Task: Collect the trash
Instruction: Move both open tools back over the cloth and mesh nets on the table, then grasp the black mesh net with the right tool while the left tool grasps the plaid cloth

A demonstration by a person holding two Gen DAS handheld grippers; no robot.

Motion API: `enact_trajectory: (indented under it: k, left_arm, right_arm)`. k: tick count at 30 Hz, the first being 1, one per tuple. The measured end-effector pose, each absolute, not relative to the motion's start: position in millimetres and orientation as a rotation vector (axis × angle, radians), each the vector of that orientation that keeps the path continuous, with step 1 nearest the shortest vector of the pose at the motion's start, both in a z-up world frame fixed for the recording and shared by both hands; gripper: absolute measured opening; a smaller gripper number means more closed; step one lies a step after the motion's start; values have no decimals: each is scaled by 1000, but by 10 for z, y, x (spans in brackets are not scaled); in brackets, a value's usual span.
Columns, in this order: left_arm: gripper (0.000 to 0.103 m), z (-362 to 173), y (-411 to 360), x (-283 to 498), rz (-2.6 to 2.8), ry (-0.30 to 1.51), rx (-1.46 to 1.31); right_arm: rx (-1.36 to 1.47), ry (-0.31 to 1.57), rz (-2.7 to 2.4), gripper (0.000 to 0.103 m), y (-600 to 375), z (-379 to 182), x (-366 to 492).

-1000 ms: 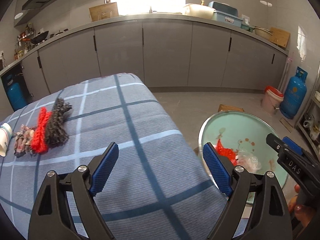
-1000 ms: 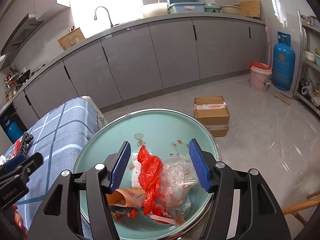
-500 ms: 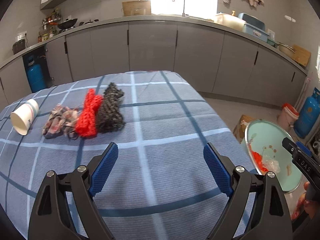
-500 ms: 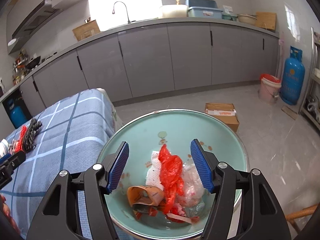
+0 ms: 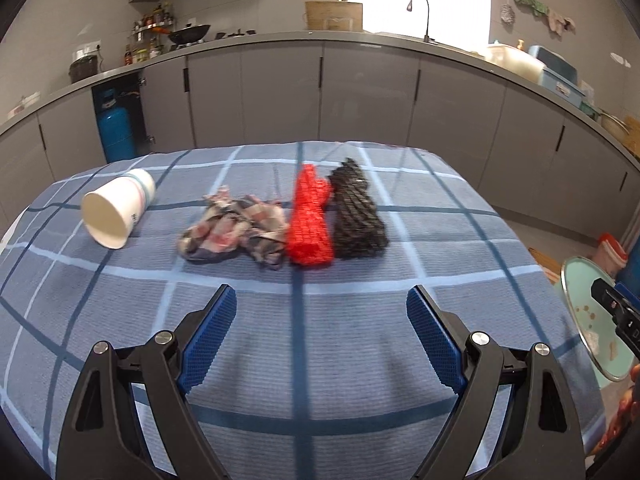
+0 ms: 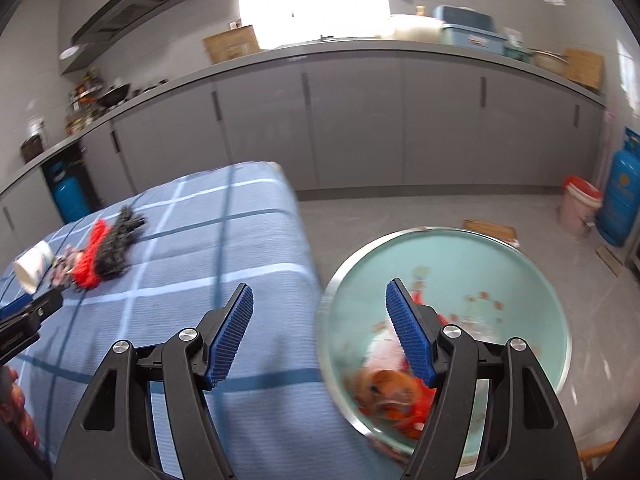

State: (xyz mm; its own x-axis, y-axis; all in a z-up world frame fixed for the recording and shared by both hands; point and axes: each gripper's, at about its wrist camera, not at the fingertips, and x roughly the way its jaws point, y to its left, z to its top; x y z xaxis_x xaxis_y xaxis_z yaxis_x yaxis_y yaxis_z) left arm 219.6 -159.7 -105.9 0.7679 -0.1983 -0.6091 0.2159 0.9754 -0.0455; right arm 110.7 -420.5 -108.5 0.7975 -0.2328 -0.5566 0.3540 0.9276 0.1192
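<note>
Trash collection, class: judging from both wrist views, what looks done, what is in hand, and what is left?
Done: the green basin beside the table already holds red plastic and crumpled paper. In hand: nothing; the left gripper is open and empty over the blue cloth, and the right gripper is opening, nothing between its pads. Left: the paper cup on its side, the checked rag, the red net and the black net.
</note>
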Motion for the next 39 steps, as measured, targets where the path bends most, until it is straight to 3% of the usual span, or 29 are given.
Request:
enact_trajectory:
  k: [3, 5, 39]
  left_arm:
    - [86, -1057, -1424, 2275, -197, 663, 6]
    - [86, -1056, -1336, 2325, -178, 663, 0]
    - [86, -1156, -979, 3076, -38, 688, 8]
  right_arm:
    - [195, 575, -268, 70, -4014, -1035, 1231]
    - [177, 577, -245, 77, -3891, -1012, 1316]
    - [155, 637, -5, 76, -2743, -944, 2649]
